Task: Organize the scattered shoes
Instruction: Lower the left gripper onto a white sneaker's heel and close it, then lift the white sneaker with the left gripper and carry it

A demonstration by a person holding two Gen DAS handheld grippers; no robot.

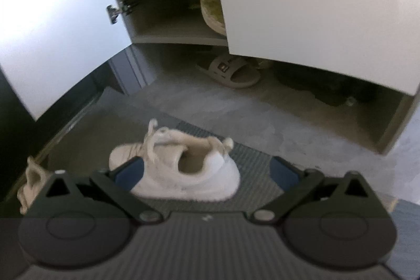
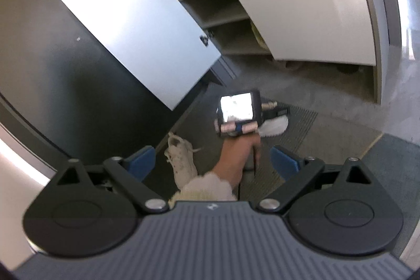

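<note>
The white lace-up sneaker with a cream tongue (image 1: 181,167) lies on its sole on the dark ribbed doormat (image 1: 249,162), heel collar towards the left gripper (image 1: 207,169) and toe pointing away to the left. That gripper's jaws stand wide apart with the shoe's heel between them, the blue pad of one finger (image 1: 130,171) just at the shoe's side, the other well clear; nothing is clamped. A second cream sneaker (image 2: 181,162) lies apart from it near the mat's edge, beside the dark wall. Beyond them the white shoe cabinet (image 1: 315,4) stands with its left door (image 1: 52,17) swung out, grey shelves (image 1: 168,38) showing, a yellowish shoe (image 1: 210,1) on one and a beige slide sandal (image 1: 231,70) on the floor beneath.

To my eye the left hand (image 2: 239,154) is lining up a grasp on the white sneaker. A good hold would close across the firm heel counter or the collar rim rather than the loose laces, which would slip or let the shoe dangle. The jaws look off-centre, so shifting a little right before squeezing should even the bite. The right gripper (image 2: 212,162) hangs higher, jaws spread and empty, and could take the other sneaker so the pair goes to a shelf together.
</note>
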